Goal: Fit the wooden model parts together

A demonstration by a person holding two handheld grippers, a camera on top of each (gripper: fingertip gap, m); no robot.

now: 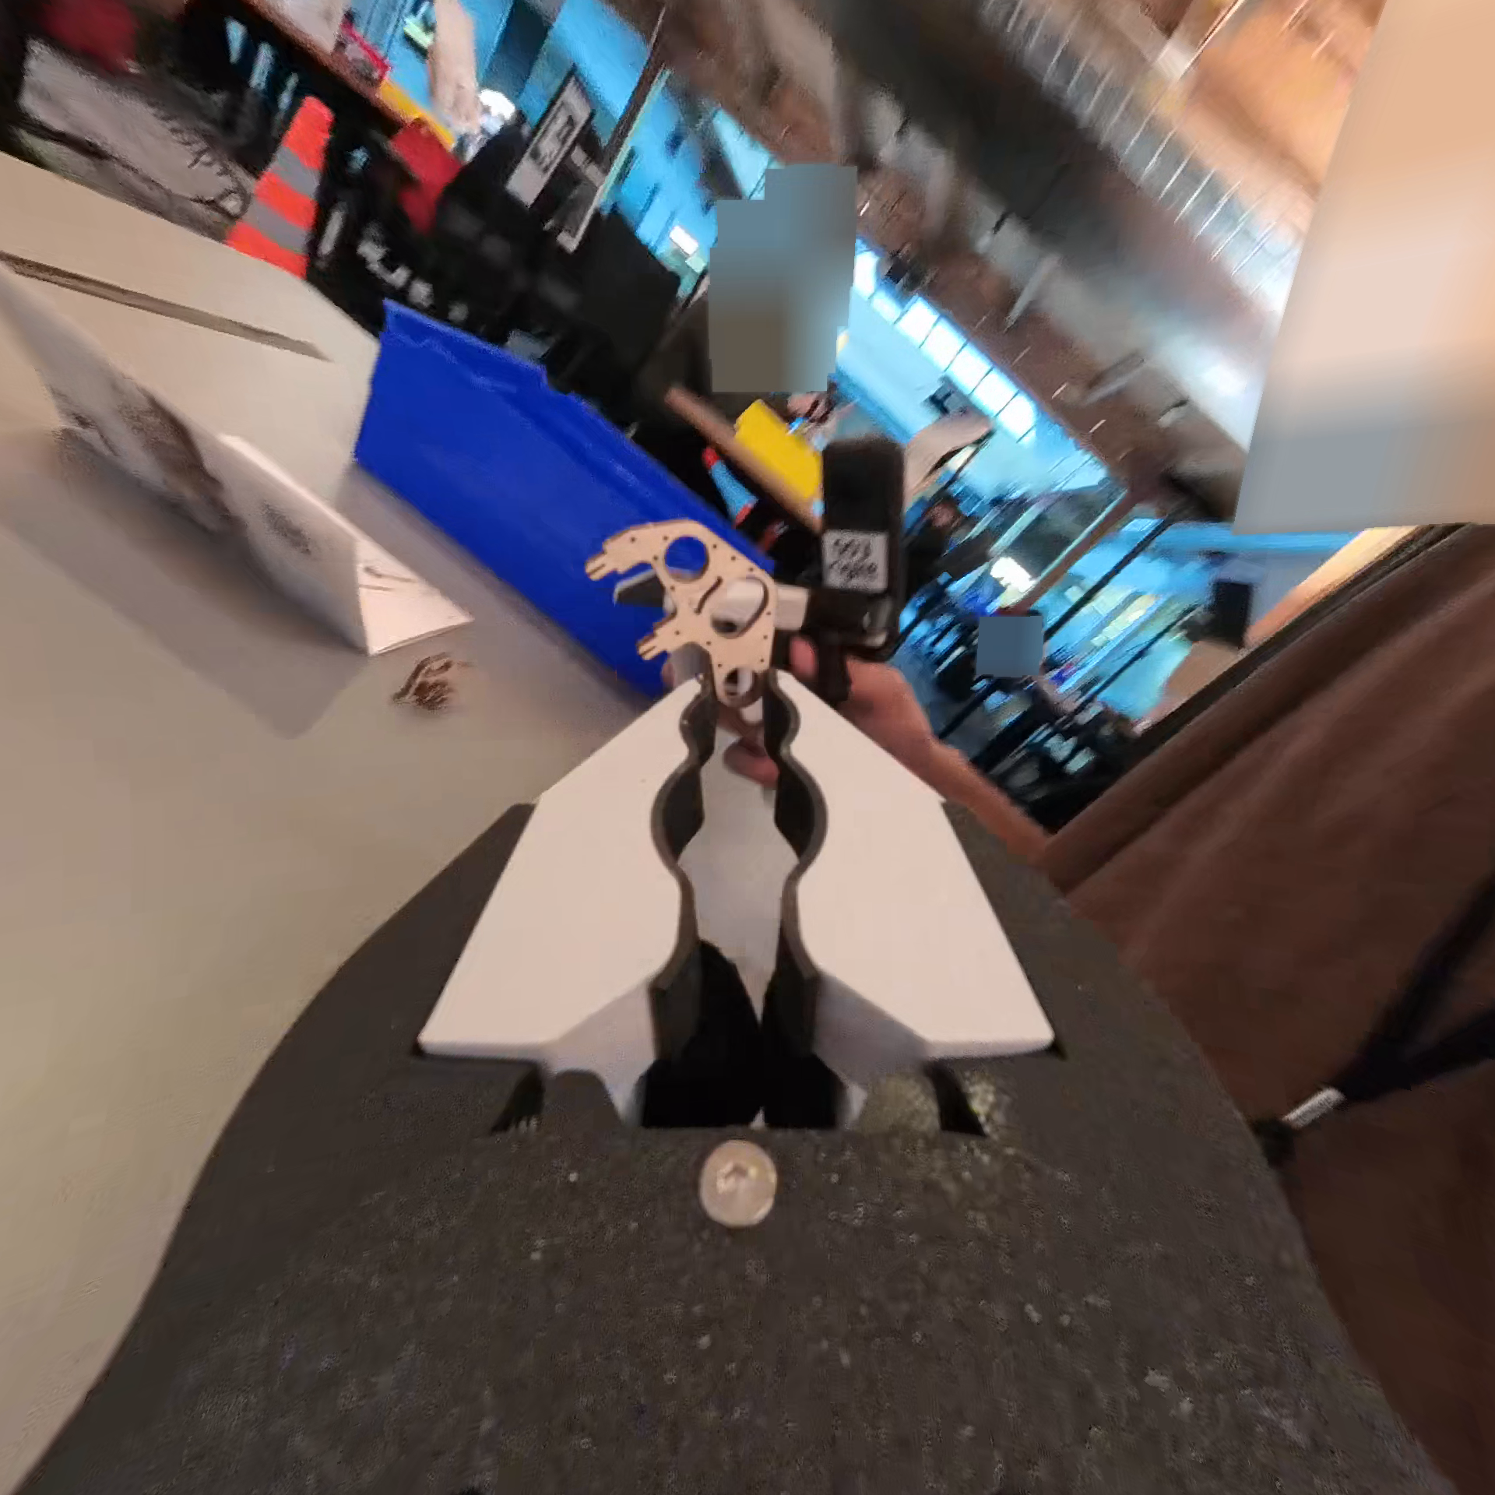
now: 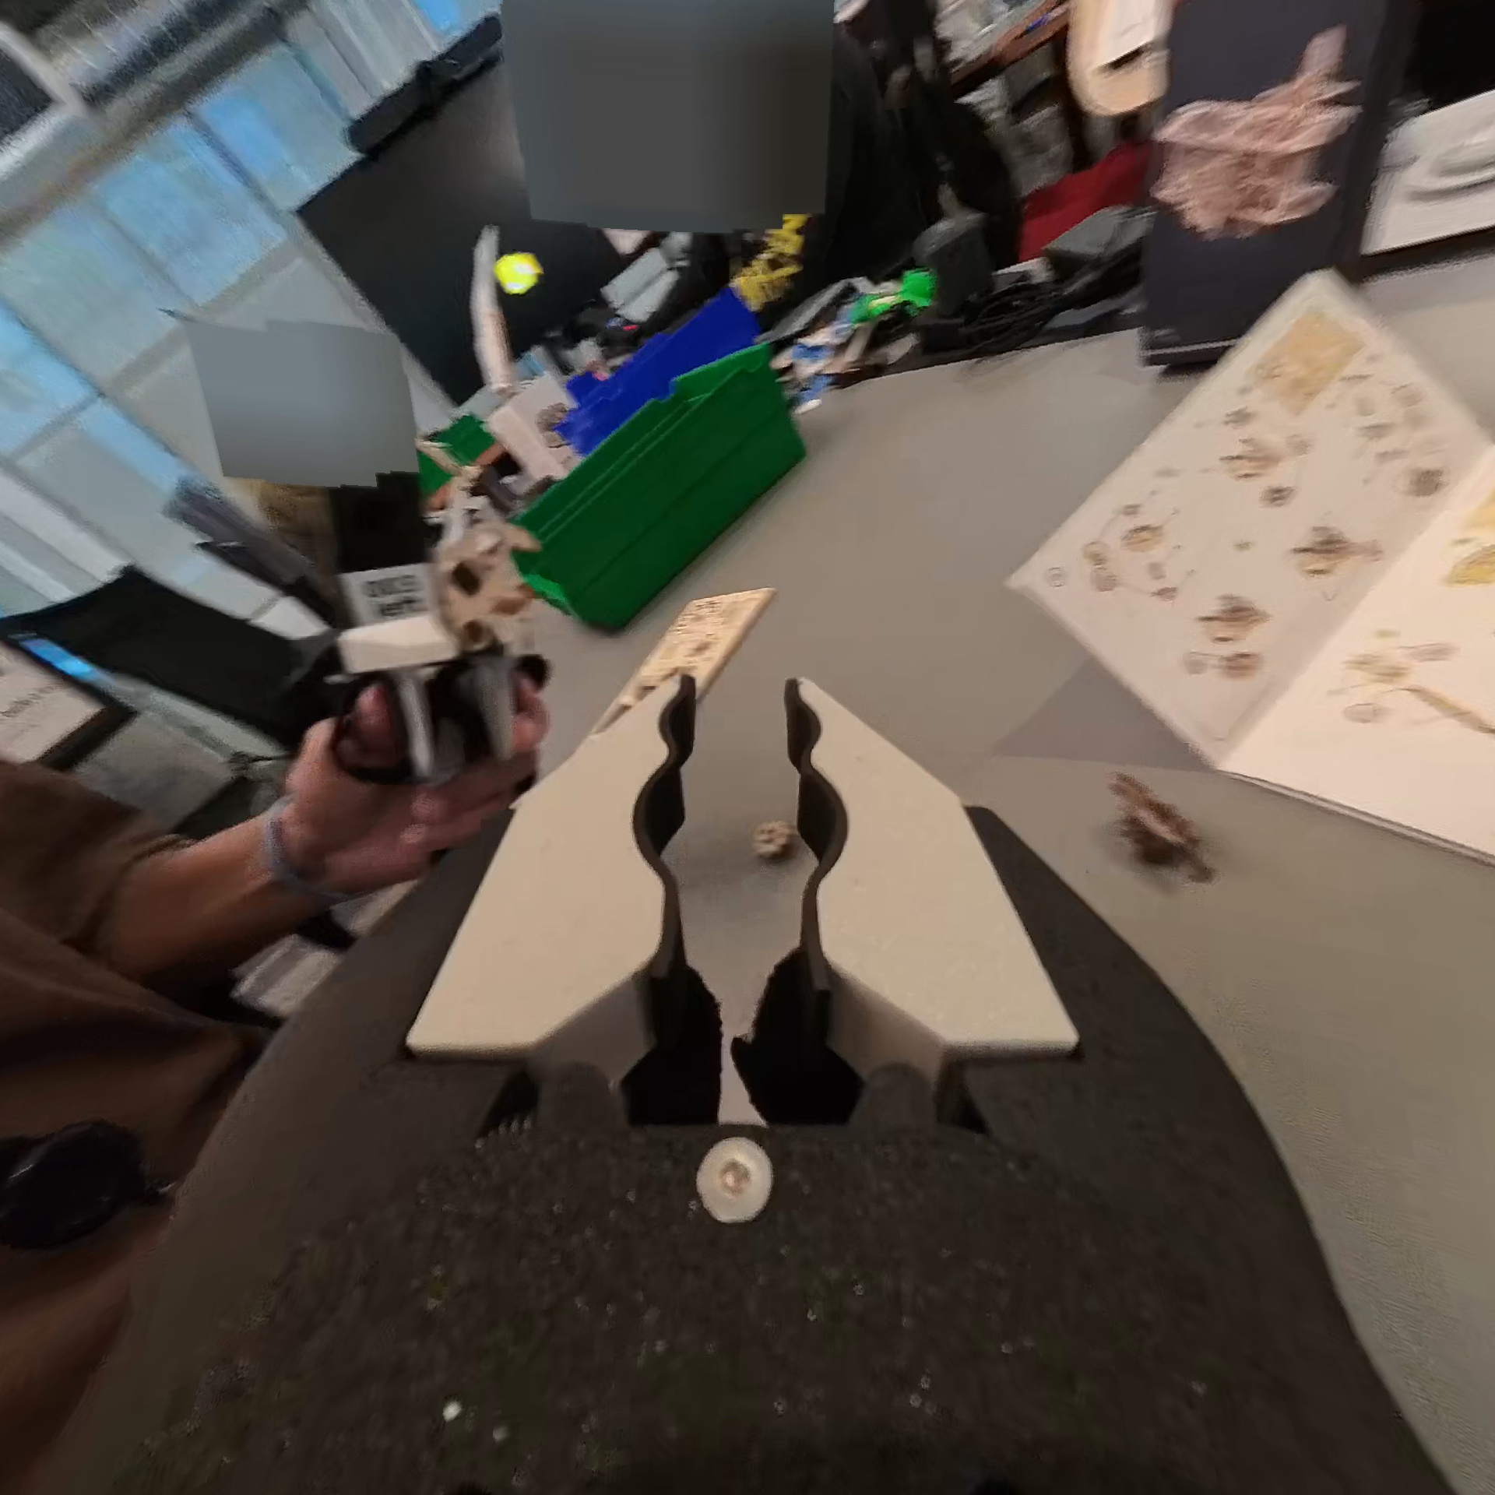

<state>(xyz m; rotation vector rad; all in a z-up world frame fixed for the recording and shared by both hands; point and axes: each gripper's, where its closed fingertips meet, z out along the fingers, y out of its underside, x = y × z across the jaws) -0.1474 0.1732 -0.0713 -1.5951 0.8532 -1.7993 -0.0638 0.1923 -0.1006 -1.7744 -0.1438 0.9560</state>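
My left gripper (image 1: 738, 694) is shut on a flat pale wooden part (image 1: 688, 603) with round holes and claw-like prongs, and holds it upright in the air. The same part (image 2: 484, 584) and the hand-held left gripper show at the left of the right wrist view. My right gripper (image 2: 740, 692) is open and empty above the grey table (image 2: 930, 647). A small wooden gear (image 2: 772, 841) lies on the table between its fingers. A pale wooden parts sheet (image 2: 708, 639) lies just beyond the fingertips. A dark assembled wooden piece (image 2: 1157, 829) lies to the right.
Printed instruction sheets (image 2: 1254, 550) lie at the right. A green bin (image 2: 671, 501) and a blue bin (image 2: 659, 380) stand at the far table edge. In the left wrist view a white box (image 1: 162, 421), a blue bin (image 1: 518, 485) and small dark parts (image 1: 429, 679) show.
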